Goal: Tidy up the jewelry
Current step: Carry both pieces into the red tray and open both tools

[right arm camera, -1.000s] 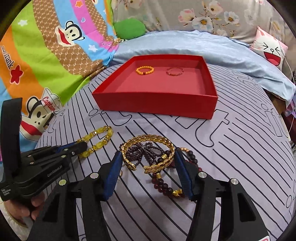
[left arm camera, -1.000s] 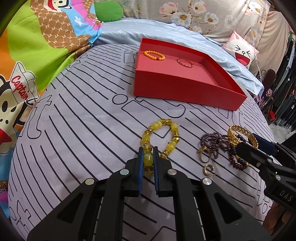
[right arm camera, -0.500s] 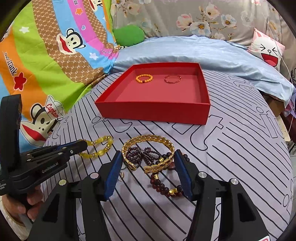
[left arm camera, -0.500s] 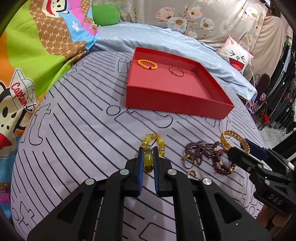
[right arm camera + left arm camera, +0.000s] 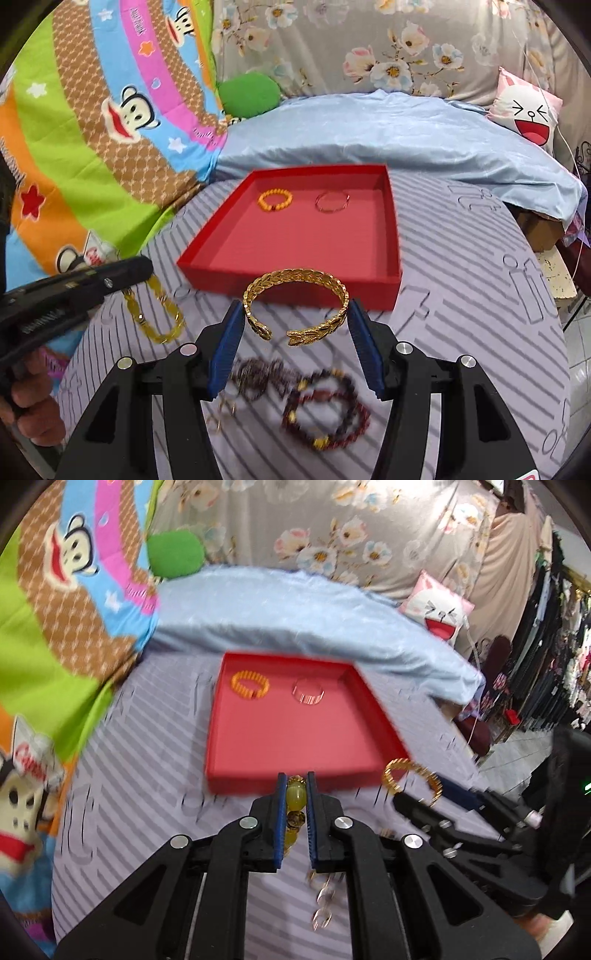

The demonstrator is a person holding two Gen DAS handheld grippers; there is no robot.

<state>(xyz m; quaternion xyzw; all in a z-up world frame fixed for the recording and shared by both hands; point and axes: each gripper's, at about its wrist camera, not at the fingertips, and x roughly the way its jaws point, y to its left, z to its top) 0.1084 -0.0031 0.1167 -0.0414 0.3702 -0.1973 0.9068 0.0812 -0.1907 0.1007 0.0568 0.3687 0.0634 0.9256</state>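
Observation:
My left gripper is shut on a yellow bead bracelet, lifted off the cloth just before the red tray; in the right wrist view the yellow bead bracelet hangs below the left gripper. My right gripper is shut on a gold leaf bangle, held in the air near the tray's front wall. An orange bead bracelet and a thin red bangle lie at the far end inside the tray.
Dark purple beads, a red bead bracelet and small gold rings lie on the striped grey cloth below the grippers. Behind the tray are a blue sheet, a cartoon blanket and a pillow.
Both grippers rose from the cloth toward the tray. The yellow bracelet and the gold bangle left the surface and now hang in the grips; the remaining jewelry stayed on the cloth.

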